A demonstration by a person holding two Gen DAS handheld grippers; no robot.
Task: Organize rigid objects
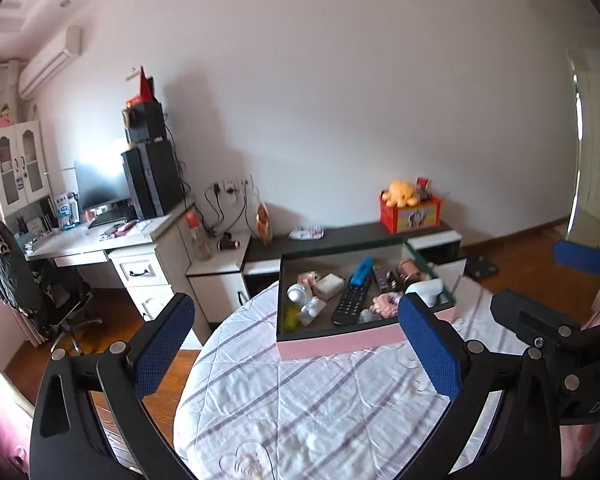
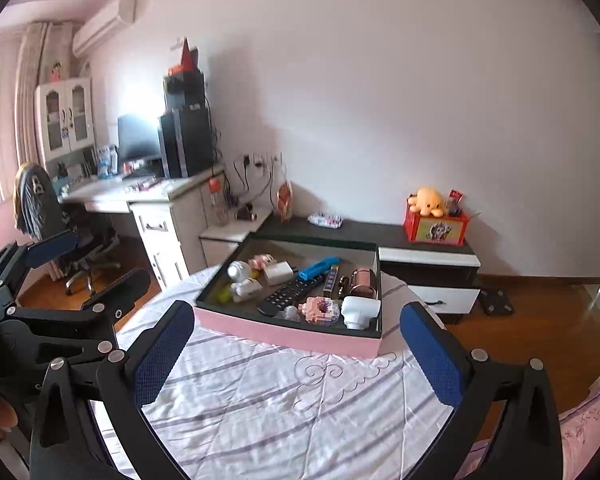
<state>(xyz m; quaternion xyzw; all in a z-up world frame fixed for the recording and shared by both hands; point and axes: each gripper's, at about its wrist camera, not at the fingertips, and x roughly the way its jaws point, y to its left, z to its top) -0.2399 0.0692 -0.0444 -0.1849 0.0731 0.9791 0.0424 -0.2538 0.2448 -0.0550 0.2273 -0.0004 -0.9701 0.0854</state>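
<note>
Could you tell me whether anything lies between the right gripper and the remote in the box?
Only the box's pink front wall does. The open right gripper hangs over bare quilt, and the remote lies just behind that wall, uncovered, so reaching over the rim looks clear.

A bed (image 2: 300, 400) with a striped white quilt carries one pink-sided box (image 2: 284, 334) of oddments.
</note>
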